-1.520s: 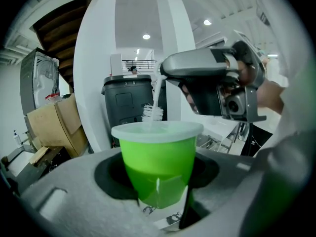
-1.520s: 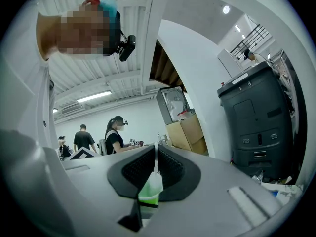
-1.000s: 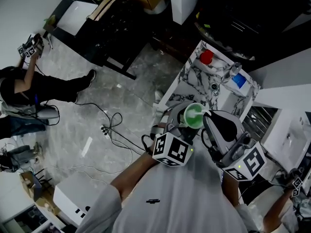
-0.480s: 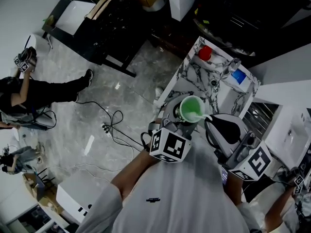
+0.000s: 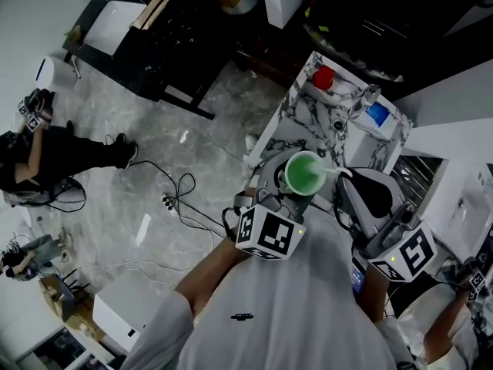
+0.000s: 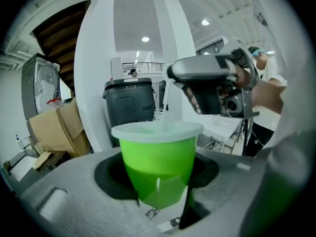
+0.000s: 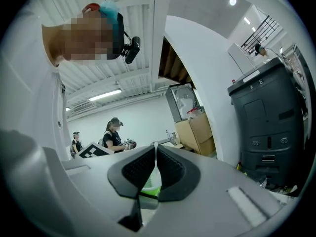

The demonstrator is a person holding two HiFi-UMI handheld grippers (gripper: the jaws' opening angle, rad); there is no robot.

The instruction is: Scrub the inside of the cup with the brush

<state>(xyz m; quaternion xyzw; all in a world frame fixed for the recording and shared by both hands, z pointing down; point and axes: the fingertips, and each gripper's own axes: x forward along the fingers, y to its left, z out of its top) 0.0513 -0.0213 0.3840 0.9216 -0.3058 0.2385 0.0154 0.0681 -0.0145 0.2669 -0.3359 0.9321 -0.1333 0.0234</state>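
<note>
In the head view a green plastic cup (image 5: 304, 173) is held upright over the marble counter, mouth up. My left gripper (image 5: 290, 197) is shut on its lower body. In the left gripper view the cup (image 6: 159, 159) fills the space between the jaws. A thin white brush handle (image 6: 168, 105) rises from it to my right gripper (image 6: 217, 90). The right gripper (image 5: 356, 195) sits just right of the cup, and the brush (image 5: 333, 174) reaches over the right rim. In the right gripper view the jaws are shut on the handle (image 7: 156, 158), with the green cup (image 7: 148, 187) below. The bristles are hidden inside the cup.
A marble-patterned counter (image 5: 300, 126) lies beyond the cup, with a red object (image 5: 323, 77), a blue item (image 5: 377, 114) and a small drain (image 5: 337, 126) on it. Cables (image 5: 177, 199) trail on the floor at left. A person (image 5: 54, 156) sits at far left near a black table (image 5: 177, 45).
The cup and left gripper have shifted slightly away from me. My right gripper has drawn to the right, so the brush now leans at the cup's right rim. The person at left has moved.
</note>
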